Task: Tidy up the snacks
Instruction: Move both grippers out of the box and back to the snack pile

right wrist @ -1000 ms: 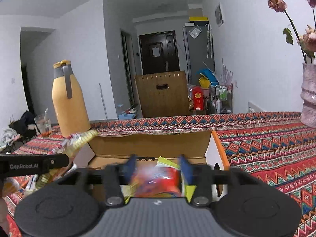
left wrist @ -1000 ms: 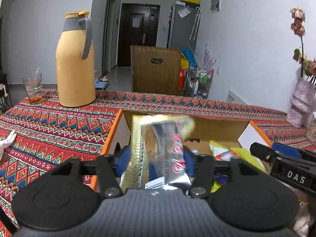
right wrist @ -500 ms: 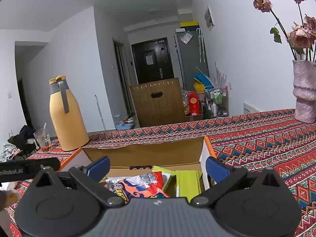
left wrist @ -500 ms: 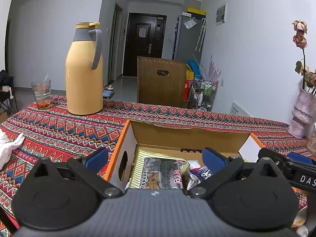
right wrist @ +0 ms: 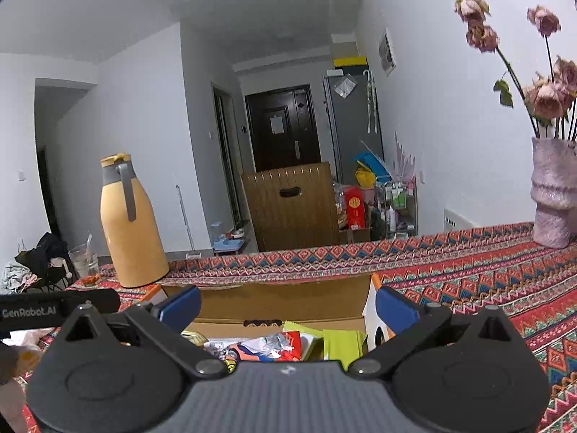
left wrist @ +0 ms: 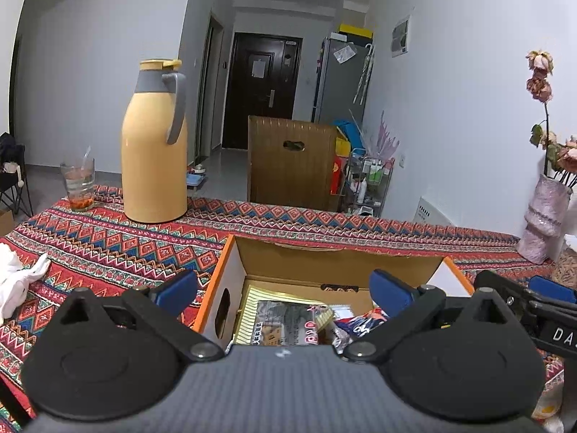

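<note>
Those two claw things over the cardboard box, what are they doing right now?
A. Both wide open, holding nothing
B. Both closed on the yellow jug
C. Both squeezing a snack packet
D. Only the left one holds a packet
A. The left gripper and the right gripper each have their blue pads spread wide with nothing between them, while the snack packets lie inside the cardboard box.

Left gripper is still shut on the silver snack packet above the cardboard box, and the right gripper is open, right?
Not quite. The left gripper is open too: the left wrist view shows the silver snack packet lying inside the cardboard box. The right gripper is open.
</note>
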Available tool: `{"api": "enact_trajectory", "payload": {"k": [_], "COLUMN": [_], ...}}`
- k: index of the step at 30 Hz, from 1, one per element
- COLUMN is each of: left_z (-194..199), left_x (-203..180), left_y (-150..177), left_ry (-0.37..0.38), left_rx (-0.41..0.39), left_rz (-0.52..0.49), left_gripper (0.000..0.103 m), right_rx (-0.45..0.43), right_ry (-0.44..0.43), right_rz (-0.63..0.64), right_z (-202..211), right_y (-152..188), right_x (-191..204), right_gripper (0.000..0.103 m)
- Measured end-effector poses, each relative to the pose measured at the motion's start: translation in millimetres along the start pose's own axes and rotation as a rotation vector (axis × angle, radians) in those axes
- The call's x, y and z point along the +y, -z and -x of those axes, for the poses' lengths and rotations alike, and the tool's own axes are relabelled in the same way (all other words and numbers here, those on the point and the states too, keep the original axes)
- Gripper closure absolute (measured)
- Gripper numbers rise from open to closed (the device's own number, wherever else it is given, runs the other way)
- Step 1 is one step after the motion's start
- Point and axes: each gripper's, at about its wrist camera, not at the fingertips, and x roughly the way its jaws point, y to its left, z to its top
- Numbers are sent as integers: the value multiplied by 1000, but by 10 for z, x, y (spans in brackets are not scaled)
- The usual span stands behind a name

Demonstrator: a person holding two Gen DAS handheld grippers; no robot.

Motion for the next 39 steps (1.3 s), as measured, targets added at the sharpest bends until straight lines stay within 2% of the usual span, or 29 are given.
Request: {"api": "enact_trajectory", "payload": {"k": [8, 18, 31, 39], "left_z": [276, 583, 588, 471], "left_x": [32, 244, 479, 482], "left_y": [23, 225, 719, 900], "left_ry": [-1, 2, -5, 0], "left_rx": [-5, 13, 126, 157], "left_rz": [-22, -36, -35, -53], "left_gripper": [0, 0, 0, 0], "right_rx": [4, 47, 208, 301], "right_ry": [-7, 18, 36, 12], "right_rz": [1, 11, 23, 13], "right_z": [285, 596, 715, 591], "right_y": [39, 229, 775, 913], "right_x": [34, 88, 125, 195], "right_gripper": [0, 0, 0, 0]}}
